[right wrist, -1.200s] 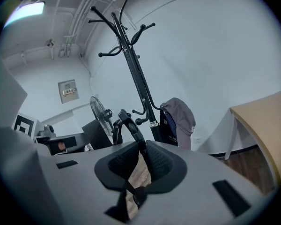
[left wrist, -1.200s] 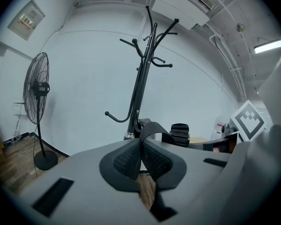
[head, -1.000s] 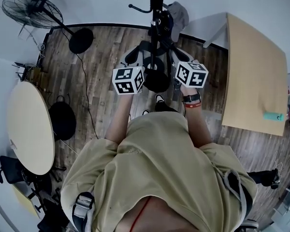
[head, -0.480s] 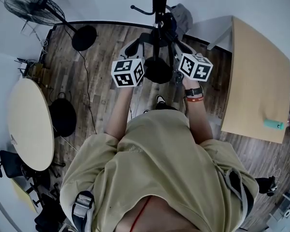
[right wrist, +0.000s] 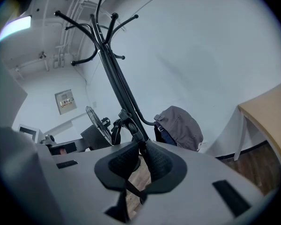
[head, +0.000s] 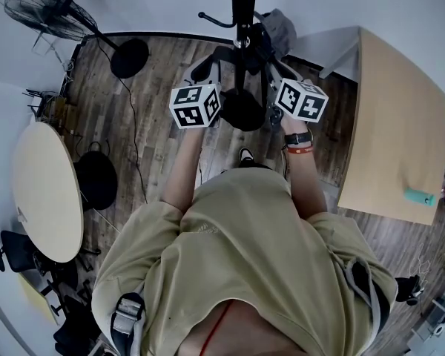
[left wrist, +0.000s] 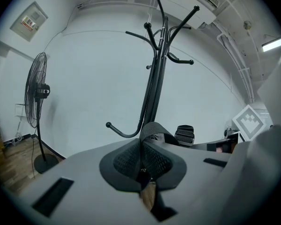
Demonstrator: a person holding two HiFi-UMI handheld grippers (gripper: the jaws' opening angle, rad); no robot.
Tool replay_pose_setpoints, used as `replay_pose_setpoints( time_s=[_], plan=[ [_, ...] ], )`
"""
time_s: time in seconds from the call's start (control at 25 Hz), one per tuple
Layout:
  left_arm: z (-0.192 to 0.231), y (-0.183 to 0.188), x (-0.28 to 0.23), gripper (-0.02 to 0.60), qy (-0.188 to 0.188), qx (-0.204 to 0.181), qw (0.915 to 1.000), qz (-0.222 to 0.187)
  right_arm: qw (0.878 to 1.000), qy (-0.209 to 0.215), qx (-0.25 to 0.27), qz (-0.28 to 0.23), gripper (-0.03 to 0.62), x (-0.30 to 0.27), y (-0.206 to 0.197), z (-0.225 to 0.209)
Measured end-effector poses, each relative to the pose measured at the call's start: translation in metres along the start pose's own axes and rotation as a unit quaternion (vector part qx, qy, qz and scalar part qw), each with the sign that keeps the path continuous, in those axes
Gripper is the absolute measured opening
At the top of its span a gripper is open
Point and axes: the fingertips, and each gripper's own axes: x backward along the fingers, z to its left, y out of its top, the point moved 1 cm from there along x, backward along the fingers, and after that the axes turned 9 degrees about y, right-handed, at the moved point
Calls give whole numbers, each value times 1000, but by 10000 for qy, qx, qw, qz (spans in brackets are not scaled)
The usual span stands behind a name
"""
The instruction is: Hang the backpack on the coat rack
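Your left hand-held gripper and right hand-held gripper each clench a woven black strap. The soft grey backpack hangs just beyond them, against the slim coat rack.

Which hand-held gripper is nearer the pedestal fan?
Left. The left hand-held gripper, shut on a backpack strap, sits on the pedestal fan side of the coat rack pole; the right hand-held gripper, clamping another strap, sits beyond the pole, toward the rectangular table.

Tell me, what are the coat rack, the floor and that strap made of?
Coat rack: probably metal, painted black; thin bent tubes with a faint sheen.
Floor: wood or wood-look planks; grain and seams show.
Strap: woven fabric webbing, matte; ribbed weave shows.
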Motion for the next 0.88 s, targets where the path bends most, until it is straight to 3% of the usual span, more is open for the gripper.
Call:
replay_pose_setpoints(
  time_s=[0.88],
  plan=[
    [16, -49, -36, 25, 165, -36, 9982, 570, 9979, -312, -172, 542, 61, -23, -39, -41]
  ],
)
